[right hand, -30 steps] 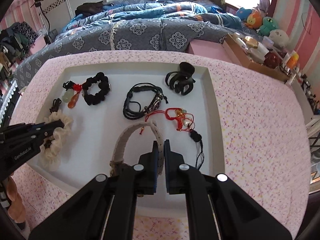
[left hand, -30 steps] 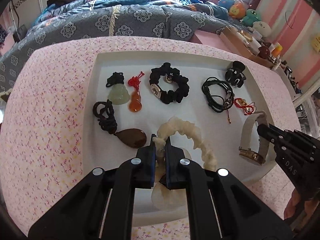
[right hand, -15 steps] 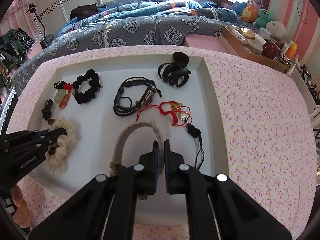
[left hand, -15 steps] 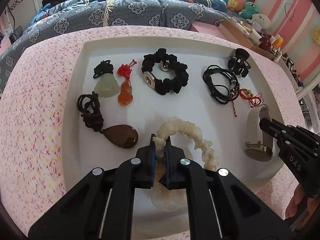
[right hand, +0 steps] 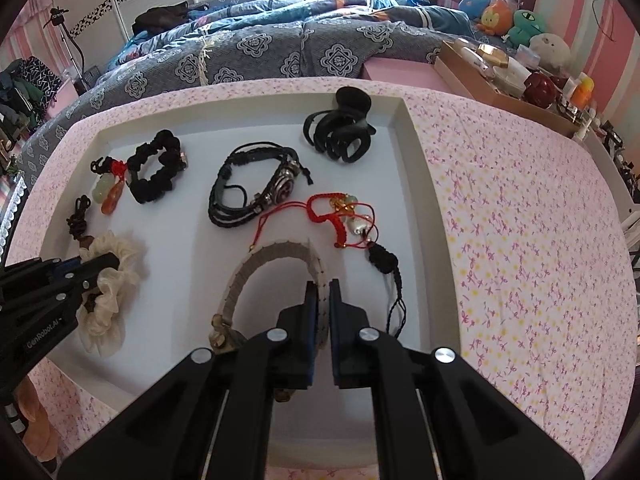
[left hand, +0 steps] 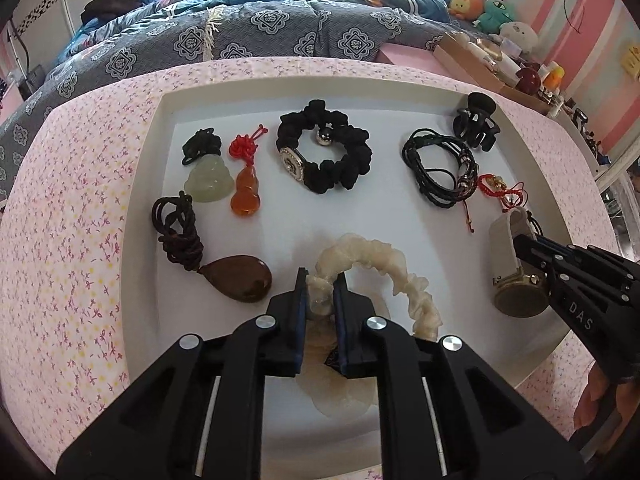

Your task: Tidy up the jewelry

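1. Since the earlier frames the left gripper (left hand: 320, 288) has just been easing its jaws apart a little around the cream scrunchie (left hand: 376, 268), which is between them as before; the tray looks nearer in both views, and the items in it lie where they did.
2. The left gripper's jaws stand only slightly apart, and the ruffled fabric of the cream scrunchie fills the gap and touches both pads; it rests near the front edge of the white tray (left hand: 160, 120).
3. The right gripper (right hand: 324, 296) has its jaws nearly closed on the strap of the beige watch (right hand: 256, 264), which arcs up and to the left from them, its brass-coloured case low beside the left pad.
4. In the left wrist view, the rear row holds a pale green pendant (left hand: 208, 180), an orange gourd pendant (left hand: 246, 196), a black scrunchie (left hand: 324, 152), a black cord bracelet (left hand: 440, 172) and a black hair claw (left hand: 476, 124).
5. A brown teardrop pendant (left hand: 240, 280) on a dark cord lies just left of the left gripper.
6. A red string bracelet (right hand: 340, 212) with small charms lies between the black cord bracelet and the watch strap, near the tray's right wall.
7. The tray sits on a counter covered in pink floral cloth (right hand: 520, 240), with a bed (right hand: 260, 48) behind it.
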